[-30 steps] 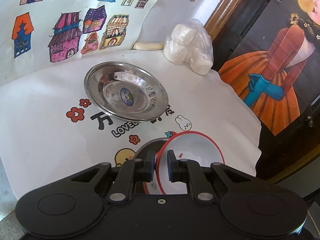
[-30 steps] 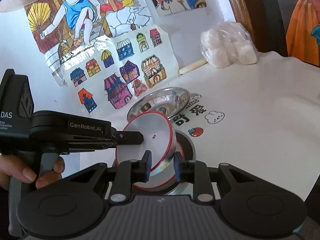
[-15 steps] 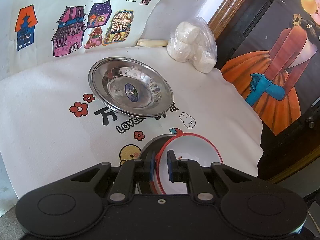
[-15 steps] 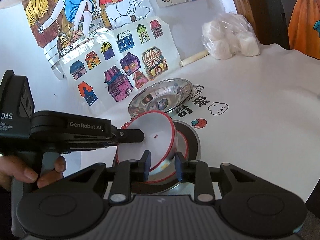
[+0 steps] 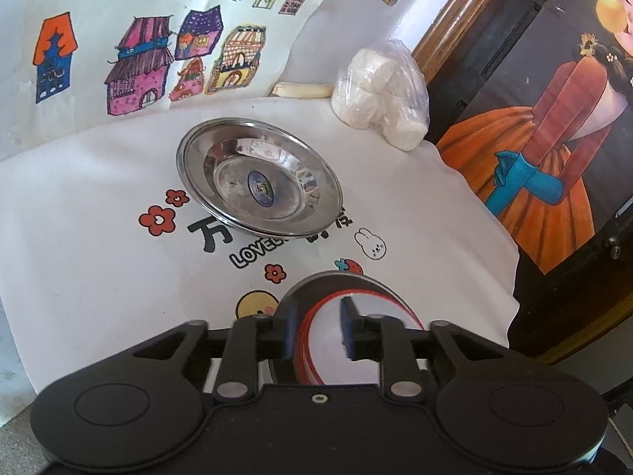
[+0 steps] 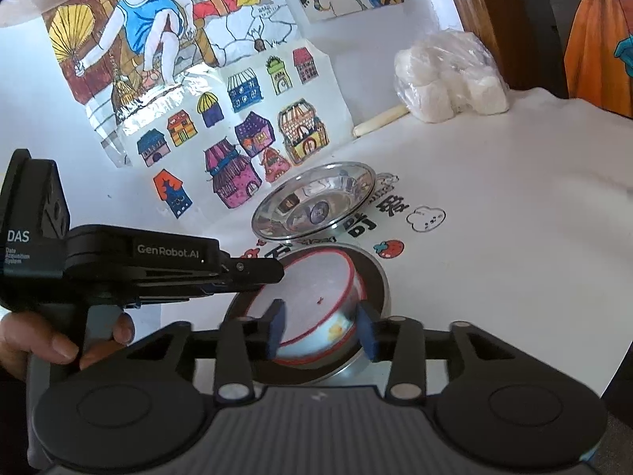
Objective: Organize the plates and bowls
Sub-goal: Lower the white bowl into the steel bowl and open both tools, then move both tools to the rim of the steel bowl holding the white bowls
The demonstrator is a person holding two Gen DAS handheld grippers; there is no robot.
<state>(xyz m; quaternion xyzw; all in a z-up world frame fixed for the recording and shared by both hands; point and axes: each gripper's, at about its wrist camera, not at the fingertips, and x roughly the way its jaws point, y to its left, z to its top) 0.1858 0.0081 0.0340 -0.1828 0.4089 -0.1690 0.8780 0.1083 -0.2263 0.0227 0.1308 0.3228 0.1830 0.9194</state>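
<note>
Counter (image 5: 79, 237) is draped in a white printed cloth: red flowers, a bunny, black lettering. Kids' drawings of coloured houses (image 5: 138, 59) lean against the white wall behind. A clear bag of white lumps (image 5: 379, 95) sits at the back corner by a wooden frame, with a painting of a figure in an orange skirt (image 5: 546, 158) to the right.

Steel plate (image 5: 259, 182), shiny and shallow with a sticker in the middle, lies flat mid-cloth, well apart from both claws.

Near edge: white bowl (image 6: 316, 301) with a red rim, smooth and round, sits inside a grey metal plate (image 6: 376, 277).

My left claw (image 5: 318, 328) has just been opening; its blue pads straddle the bowl's near rim, one inside and one outside, with a visible gap, not pinching. My right claw (image 6: 320, 330) has also just been opening, spread wide with pads on either side of the bowl's wall, clear of it. In the right view a hand (image 6: 59, 340) grips the left claw's handle.
</note>
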